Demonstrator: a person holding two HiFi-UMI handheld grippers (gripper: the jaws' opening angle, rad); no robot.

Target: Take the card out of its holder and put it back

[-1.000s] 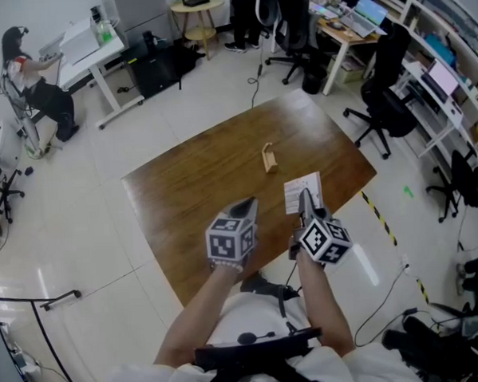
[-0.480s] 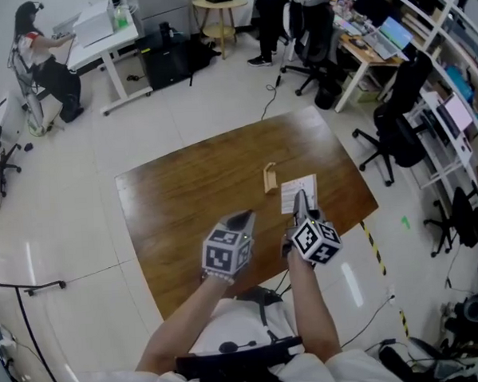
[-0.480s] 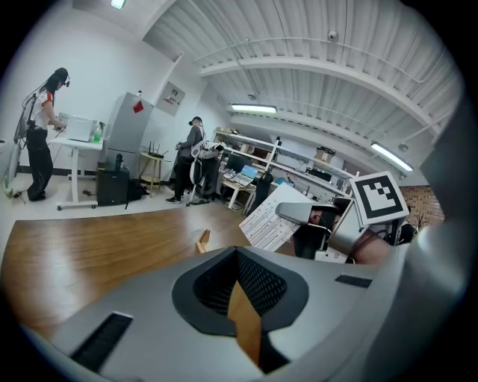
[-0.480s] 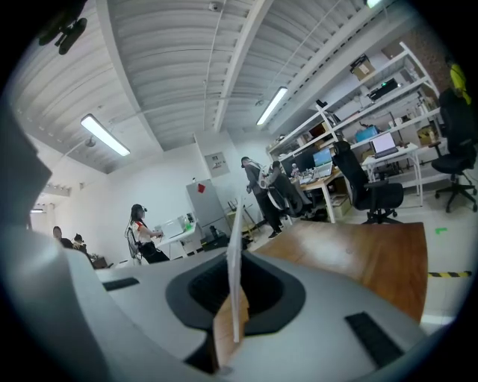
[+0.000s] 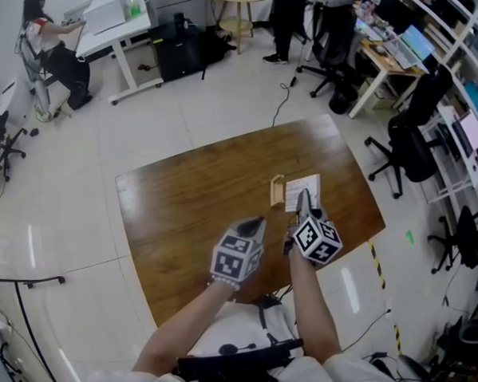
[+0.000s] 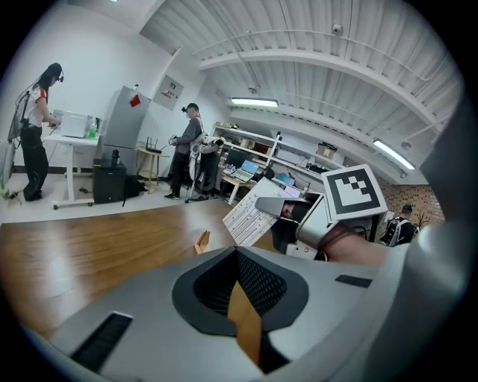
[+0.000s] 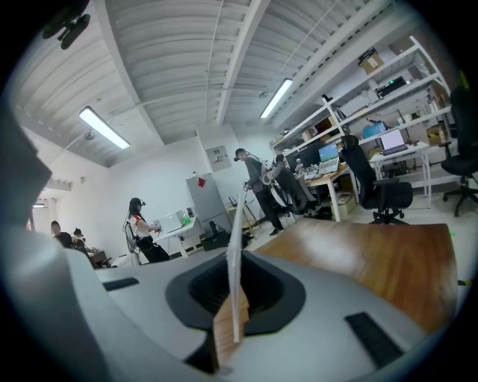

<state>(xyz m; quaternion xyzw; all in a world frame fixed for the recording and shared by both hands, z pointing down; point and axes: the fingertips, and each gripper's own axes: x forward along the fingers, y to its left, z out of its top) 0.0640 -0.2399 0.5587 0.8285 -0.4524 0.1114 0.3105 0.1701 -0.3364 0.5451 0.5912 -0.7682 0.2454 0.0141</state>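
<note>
A small wooden card holder (image 5: 277,190) stands on the brown table (image 5: 184,201), right of centre. My right gripper (image 5: 305,197) is shut on a white printed card (image 5: 303,187), held just right of the holder and above the table. The right gripper view shows that card (image 7: 234,254) edge-on, pinched between the jaws. My left gripper (image 5: 255,224) hovers over the table's near part, left of the right one, shut with nothing in it. From the left gripper view the card (image 6: 252,216) tilts above the holder (image 6: 202,242), with the right gripper (image 6: 290,211) behind it.
Office chairs (image 5: 413,149) and desks stand to the right and at the back. A person (image 5: 51,44) sits at a white desk at the far left. Yellow-black tape (image 5: 377,255) marks the floor by the table's right corner. A cable (image 5: 282,96) lies beyond the table.
The right gripper has carried the card left, from well clear of the holder to right beside it. The left gripper has stayed shut and near the same spot.
</note>
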